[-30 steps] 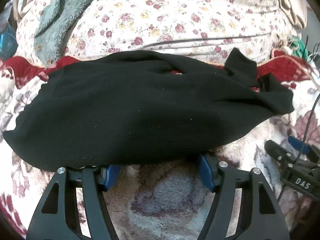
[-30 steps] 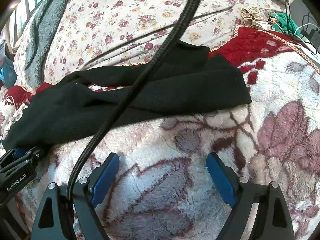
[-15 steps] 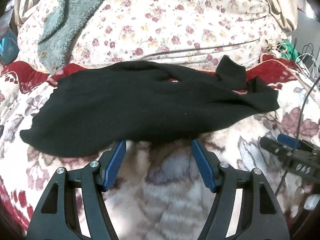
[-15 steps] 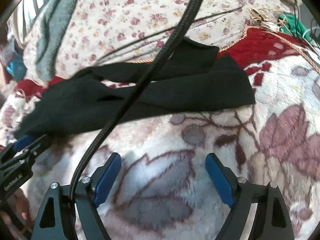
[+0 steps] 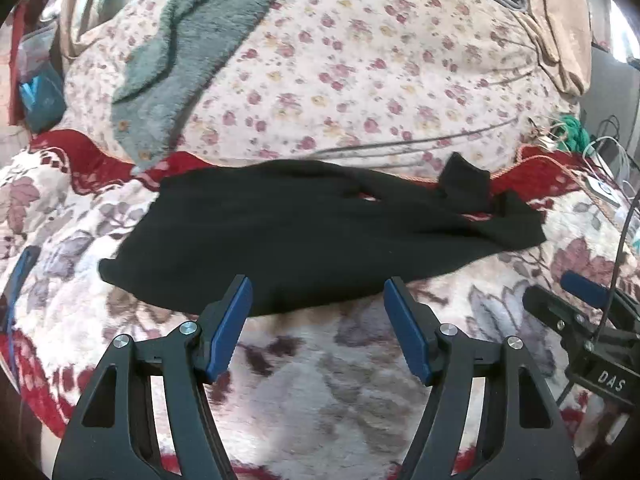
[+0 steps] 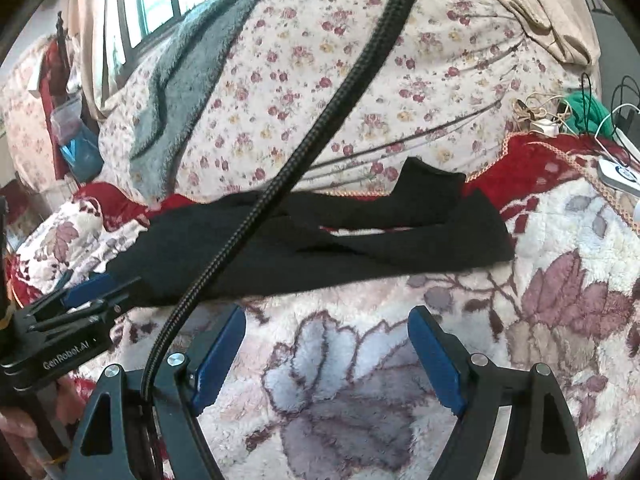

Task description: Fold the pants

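Fleecy floral blanket [image 5: 320,392] lies under black pants [image 5: 304,236], whose folds blur together; a braided cable [image 6: 320,120] hides part of them; left gripper [image 5: 318,320] and right gripper [image 6: 326,354] gape empty just before the near edge.

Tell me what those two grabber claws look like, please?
The left gripper and the right gripper look alike: black frames with triangle-shaped holes, silver screws, and blue ridged pads inside each finger. White lettering marks their sides: "GenRobot.AI" on the left one, "DAS" on the right one. A thick black braided cable crosses in front of the right gripper's camera.
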{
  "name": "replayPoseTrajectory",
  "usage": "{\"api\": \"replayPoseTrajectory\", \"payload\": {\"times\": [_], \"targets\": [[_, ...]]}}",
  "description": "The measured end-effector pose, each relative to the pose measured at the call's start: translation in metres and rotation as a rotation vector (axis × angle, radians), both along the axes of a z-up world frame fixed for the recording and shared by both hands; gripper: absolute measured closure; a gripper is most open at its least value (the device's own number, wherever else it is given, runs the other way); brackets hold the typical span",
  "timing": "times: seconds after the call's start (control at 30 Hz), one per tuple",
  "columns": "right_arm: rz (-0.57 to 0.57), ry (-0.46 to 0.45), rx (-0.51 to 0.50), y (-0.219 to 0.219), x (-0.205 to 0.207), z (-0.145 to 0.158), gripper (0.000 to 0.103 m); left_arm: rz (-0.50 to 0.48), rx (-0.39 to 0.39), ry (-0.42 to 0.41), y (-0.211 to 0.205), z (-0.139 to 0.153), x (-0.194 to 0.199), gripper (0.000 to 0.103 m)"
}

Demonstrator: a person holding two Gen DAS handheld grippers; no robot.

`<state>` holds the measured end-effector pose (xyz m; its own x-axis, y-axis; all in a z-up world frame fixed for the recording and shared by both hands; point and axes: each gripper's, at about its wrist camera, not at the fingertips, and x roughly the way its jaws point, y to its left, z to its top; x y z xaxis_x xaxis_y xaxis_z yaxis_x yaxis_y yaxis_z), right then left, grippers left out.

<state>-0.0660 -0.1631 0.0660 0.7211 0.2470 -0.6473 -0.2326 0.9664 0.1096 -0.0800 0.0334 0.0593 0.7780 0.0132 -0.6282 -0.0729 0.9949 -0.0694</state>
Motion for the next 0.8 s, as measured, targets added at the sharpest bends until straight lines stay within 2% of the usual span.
{"api": "replayPoseTrajectory", "payload": {"times": [0.03,0.27,0.8], "targets": [[0.008,0.002,-0.003,0.002,-0.001,-0.001,0.021,0.003,0.004,-0.011,0.002,-0.001,-0.002,0.034],[0.029,0.019,-0.005,0.008,0.001,-0.004,0.021,0.029,0.001,0.056,0.015,-0.006,0.004,0.034],[0.001,0.044,0.003,-0.005,0.013,-0.012,0.021,0.079,-0.012,0.084,0.037,-0.014,0.013,0.034]]}}
